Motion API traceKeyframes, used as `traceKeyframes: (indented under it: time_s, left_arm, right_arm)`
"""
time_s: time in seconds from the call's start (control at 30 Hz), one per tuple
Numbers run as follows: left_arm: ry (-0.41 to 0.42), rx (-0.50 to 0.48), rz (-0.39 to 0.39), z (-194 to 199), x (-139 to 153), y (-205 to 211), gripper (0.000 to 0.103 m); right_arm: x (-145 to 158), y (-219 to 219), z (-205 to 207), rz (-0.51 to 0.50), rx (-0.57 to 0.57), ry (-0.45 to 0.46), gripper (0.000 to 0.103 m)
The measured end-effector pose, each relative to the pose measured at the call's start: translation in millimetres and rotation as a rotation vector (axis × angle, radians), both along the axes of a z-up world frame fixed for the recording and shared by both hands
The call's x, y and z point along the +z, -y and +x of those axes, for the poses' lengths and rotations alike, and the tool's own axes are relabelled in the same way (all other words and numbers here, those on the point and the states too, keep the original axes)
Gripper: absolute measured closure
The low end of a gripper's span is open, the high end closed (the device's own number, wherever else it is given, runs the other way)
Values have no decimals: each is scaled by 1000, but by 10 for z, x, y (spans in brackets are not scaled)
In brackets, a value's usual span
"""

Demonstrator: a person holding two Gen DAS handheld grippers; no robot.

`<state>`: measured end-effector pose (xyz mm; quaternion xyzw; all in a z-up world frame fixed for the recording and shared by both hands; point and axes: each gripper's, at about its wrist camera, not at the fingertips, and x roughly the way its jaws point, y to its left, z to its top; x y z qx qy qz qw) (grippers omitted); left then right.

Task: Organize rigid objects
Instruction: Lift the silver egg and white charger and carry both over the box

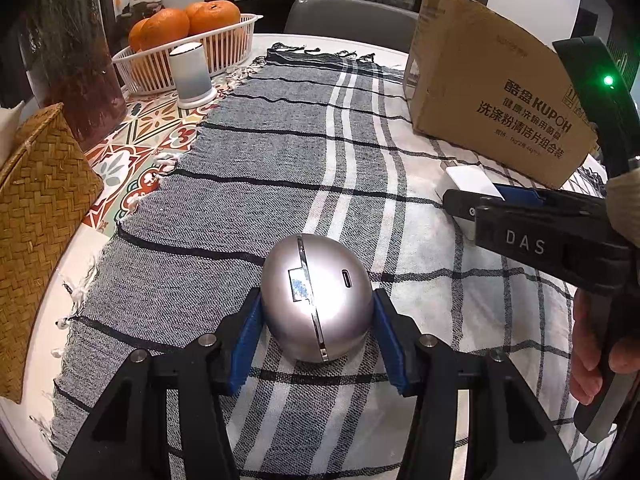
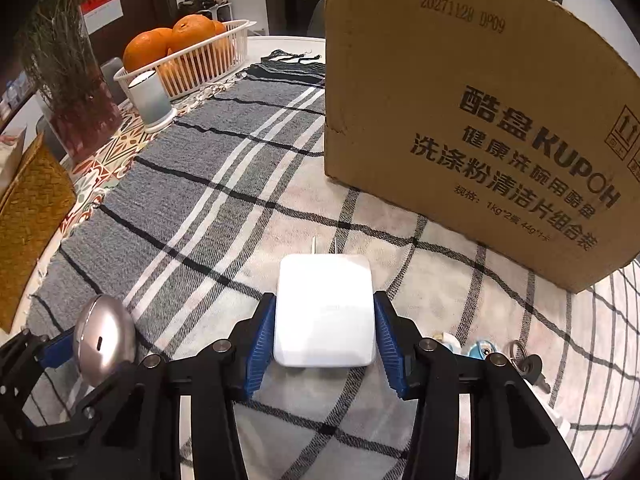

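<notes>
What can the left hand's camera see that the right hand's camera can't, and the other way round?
Only the left view shows the hand that holds the right gripper, and a grey chair behind the table.

Only the right view shows the keys on the cloth, and the date stamp on the box.

Both show the silver egg held in the left gripper, the white charger held in the right gripper, the box, the basket of oranges, the white cup and the plaid cloth.

L hand-held gripper (image 1: 316, 320), R hand-held gripper (image 2: 325, 334): both clamped, angled down.
</notes>
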<state>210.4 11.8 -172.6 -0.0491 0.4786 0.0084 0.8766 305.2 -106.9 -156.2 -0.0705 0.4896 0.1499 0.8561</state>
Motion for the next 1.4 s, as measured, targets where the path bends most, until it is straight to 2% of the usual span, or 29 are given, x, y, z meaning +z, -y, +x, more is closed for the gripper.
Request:
traceKeyframes:
  time_s: [0.23,0.47,0.7,0.9,1.4]
  left_arm:
    - [31,-11,10,9,110,-2,50]
    - [105,-52,9,43,382,76,50]
    - [149,-87,-2,111,591,166,50]
    - [191,-123,8,169,785,243,50]
    - [311,-296,-52,459,1527,642,50]
  right_arm:
    - [92,36,-90,10,-19,38,57]
    - [382,163,-207,36,-53,92,57]
    - [584,301,-273,89,-83,106,57]
    - [766,377,-368,85,-110,135,57]
    - [1523,824,-501,78,-265,274,57]
